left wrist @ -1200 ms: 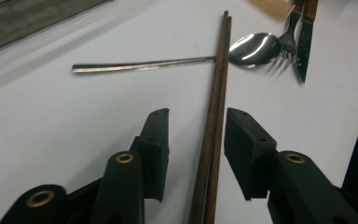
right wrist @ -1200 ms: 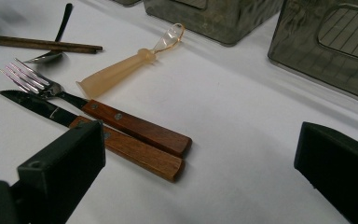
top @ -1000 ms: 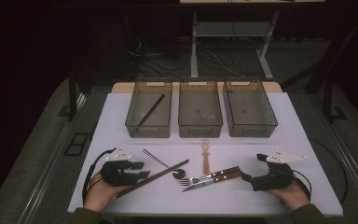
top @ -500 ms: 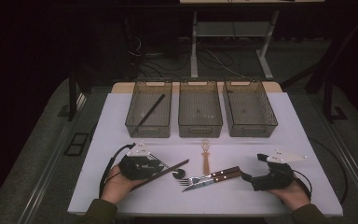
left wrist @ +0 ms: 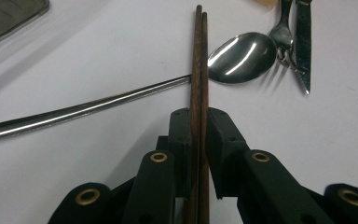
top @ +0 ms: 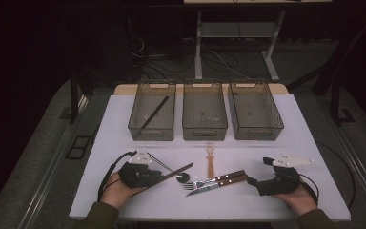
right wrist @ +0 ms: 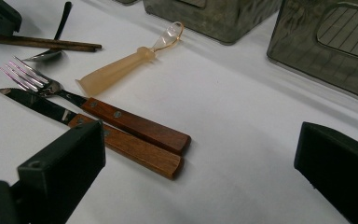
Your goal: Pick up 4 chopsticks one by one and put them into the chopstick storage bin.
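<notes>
A pair of dark wooden chopsticks (left wrist: 198,56) lies across a steel spoon (left wrist: 242,58) on the white table. My left gripper (left wrist: 199,126) has just been closing, and its pads now press on the chopsticks between them. From above, the left gripper (top: 161,176) is low at the front left, with the chopsticks (top: 178,171) pointing right from it. My right gripper (right wrist: 200,154) stands open at the front right (top: 259,183), its jaws apart beside the handle ends of a wooden-handled fork (right wrist: 121,119) and knife (right wrist: 126,147).
Three see-through bins stand in a row at the back: left (top: 138,129), middle (top: 205,131), right (top: 257,131). A dark stick (top: 155,112) lies in the left one. A peach-coloured handled tool (top: 210,162) rests in front of the middle bin.
My left gripper has slid right along the table to the chopsticks and its jaws have come together on them. The right gripper has stayed where it was.
</notes>
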Demonstrator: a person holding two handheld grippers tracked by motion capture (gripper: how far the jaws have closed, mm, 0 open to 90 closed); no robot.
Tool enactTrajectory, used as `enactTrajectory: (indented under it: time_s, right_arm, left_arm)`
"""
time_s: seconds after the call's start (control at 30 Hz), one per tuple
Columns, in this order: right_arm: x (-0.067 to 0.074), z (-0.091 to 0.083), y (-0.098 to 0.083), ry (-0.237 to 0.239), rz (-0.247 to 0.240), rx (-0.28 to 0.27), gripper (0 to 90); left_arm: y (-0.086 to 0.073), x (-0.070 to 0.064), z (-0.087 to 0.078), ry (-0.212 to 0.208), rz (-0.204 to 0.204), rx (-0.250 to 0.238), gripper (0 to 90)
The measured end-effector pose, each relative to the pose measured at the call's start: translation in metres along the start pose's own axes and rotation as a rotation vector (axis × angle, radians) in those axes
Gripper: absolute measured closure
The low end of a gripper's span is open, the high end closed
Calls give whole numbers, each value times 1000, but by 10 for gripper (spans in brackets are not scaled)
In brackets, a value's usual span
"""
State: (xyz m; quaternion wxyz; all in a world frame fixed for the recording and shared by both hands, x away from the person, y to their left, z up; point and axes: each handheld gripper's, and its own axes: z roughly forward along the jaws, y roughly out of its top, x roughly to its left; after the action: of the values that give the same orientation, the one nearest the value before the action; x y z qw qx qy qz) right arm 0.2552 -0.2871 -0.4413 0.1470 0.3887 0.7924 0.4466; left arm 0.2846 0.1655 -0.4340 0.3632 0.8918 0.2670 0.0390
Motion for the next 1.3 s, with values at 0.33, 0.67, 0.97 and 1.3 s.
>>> enactTrajectory:
  time_s: [0.33,0.67,0.97,1.3]
  right_arm:
    - [0,0,0,-1,1,2,16]
    - [0,0,0,0,0,2,16]
    - [0,0,0,1,-3,1,16]
    - [1,0,0,2,-5,0,16]
  left_arm:
    - [0,0,2,7,10,13,820]
    - [-2,2,6,44,29,53,827]
    - [-5,3,6,40,55,37,840]
    - [-3,3,6,38,69,49,852]
